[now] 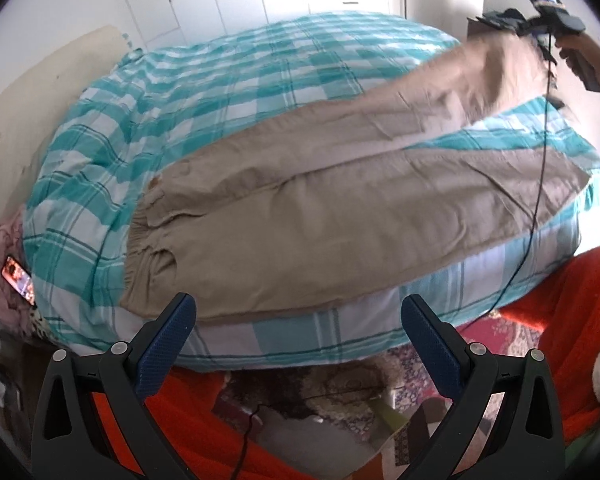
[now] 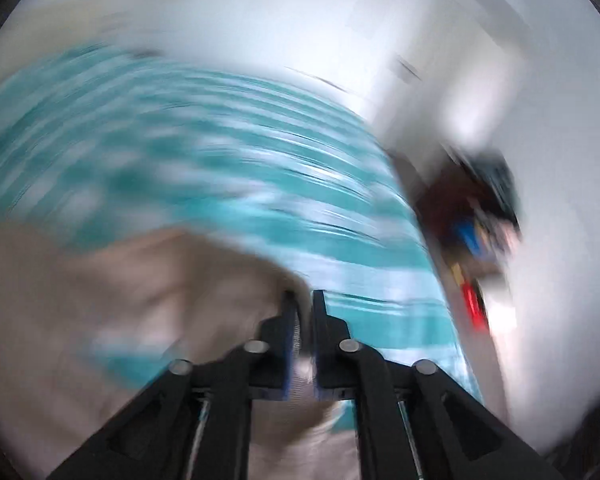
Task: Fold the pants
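Left wrist: creased khaki pants (image 1: 300, 216) (elastic waistband) across checked bedspread (image 1: 220, 92).

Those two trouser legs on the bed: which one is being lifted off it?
The far leg, the one running toward the right gripper, which holds its end up. The near leg lies flat on the checked bedspread, untouched; the left gripper is open.

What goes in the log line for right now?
right gripper: shut on pants leg, lifted | left gripper: open, empty | waistband: flat on bed
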A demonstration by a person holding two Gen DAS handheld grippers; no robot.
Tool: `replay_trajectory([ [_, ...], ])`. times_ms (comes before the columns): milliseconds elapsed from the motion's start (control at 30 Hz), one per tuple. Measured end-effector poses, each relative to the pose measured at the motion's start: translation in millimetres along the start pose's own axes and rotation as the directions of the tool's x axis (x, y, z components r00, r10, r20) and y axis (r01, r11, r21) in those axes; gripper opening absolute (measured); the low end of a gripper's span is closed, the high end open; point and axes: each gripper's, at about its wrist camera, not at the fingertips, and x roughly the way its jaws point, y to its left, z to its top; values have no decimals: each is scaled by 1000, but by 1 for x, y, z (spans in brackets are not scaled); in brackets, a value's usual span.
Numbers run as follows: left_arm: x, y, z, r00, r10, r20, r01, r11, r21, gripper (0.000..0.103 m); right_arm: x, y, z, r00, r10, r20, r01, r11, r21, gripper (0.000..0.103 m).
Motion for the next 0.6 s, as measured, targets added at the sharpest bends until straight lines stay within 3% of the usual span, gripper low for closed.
replay_trajectory([
  [33, -1, 1, -1, 1000, 9, 6, -9, 1000, -2, 102, 13, -16, 8, 999, -37, -20, 38, 999, 33, 50],
  [67, -1, 3, -3, 1000, 21, 7, -21, 1000, -4, 102, 30, -34, 9, 996, -88, -35, 89, 995, 51, 51],
  [133, 8, 7, -7, 999, 39, -15, -39, 999, -10, 102, 45, -47, -7, 993, -100, -62, 104, 993, 60, 51],
  [267, 36, 11, -6, 993, -9, -121, 4, 999, -48, 102, 66, -44, -74, 987, 85, -140, -59, 981, 184, 51],
  [333, 43, 8, -2, 989, -54, -141, 46, 997, -61, 102, 79, -27, -106, 963, 197, -186, -154, 963, 223, 51],
  [400, 43, 2, 4, 992, -34, -118, 30, 999, -34, 102, 84, 3, -129, 938, 275, -213, -231, 950, 210, 51],
  [500, 51, 7, 17, 997, -3, -80, 0, 999, -39, 102, 82, 58, -134, 895, 390, -217, -365, 919, 146, 51],
  [600, 63, 27, 34, 1000, 26, -4, -26, 996, -80, 102, 69, 132, -113, 834, 514, -198, -519, 854, 32, 51],
])
